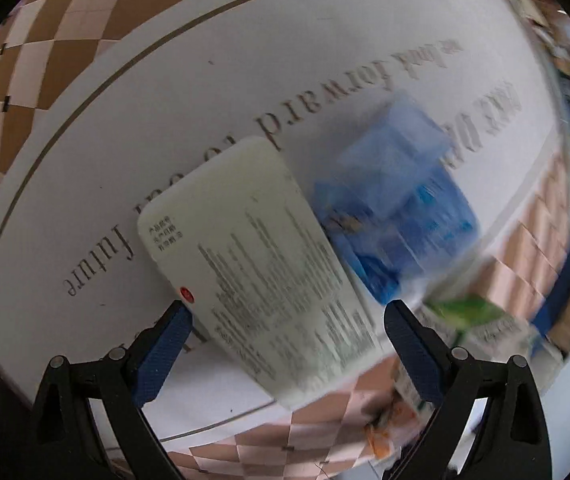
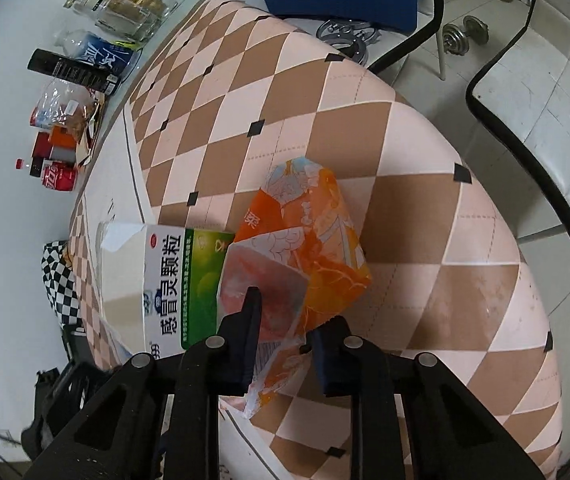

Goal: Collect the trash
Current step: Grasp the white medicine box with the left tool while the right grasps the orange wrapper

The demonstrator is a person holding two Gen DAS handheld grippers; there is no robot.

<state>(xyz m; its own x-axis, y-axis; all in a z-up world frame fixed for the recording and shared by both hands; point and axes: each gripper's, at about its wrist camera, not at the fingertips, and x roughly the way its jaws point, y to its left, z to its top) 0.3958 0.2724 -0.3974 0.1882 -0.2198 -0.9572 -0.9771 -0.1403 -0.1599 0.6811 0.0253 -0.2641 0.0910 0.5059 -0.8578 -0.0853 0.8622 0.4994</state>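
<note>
In the left wrist view, the left gripper [image 1: 287,312] has its jaws spread wide, and a white box [image 1: 261,264] with small printed text lies between them on a white mat [image 1: 105,140]. The left fingertip sits right at the box's lower left edge by a red dot; the right fingertip stands clear of it, so nothing is clamped. Just right of the white box, in the middle right of the frame, lies a blue carton [image 1: 401,204] (badly blurred), edge to edge with the box or nearly so. The mat bears large grey lettering and rests on a brown-and-pink checked tablecloth [image 1: 65,12]. At the lower right a green-and-white box [image 1: 481,320] shows past the right finger.

In the right wrist view, the right gripper [image 2: 285,320] has its jaws drawn close on the near end of a crumpled orange carton [image 2: 313,240], which lies at centre frame on the checked cloth. Its left side abuts a green-and-white medicine box [image 2: 173,280] with Chinese lettering. Along the upper left edge stand bottles [image 2: 125,8], a black tube [image 2: 73,70] and a red cola can [image 2: 59,178]. A chair seat [image 2: 545,128] and a dumbbell [image 2: 467,32] fill the upper right.
</note>
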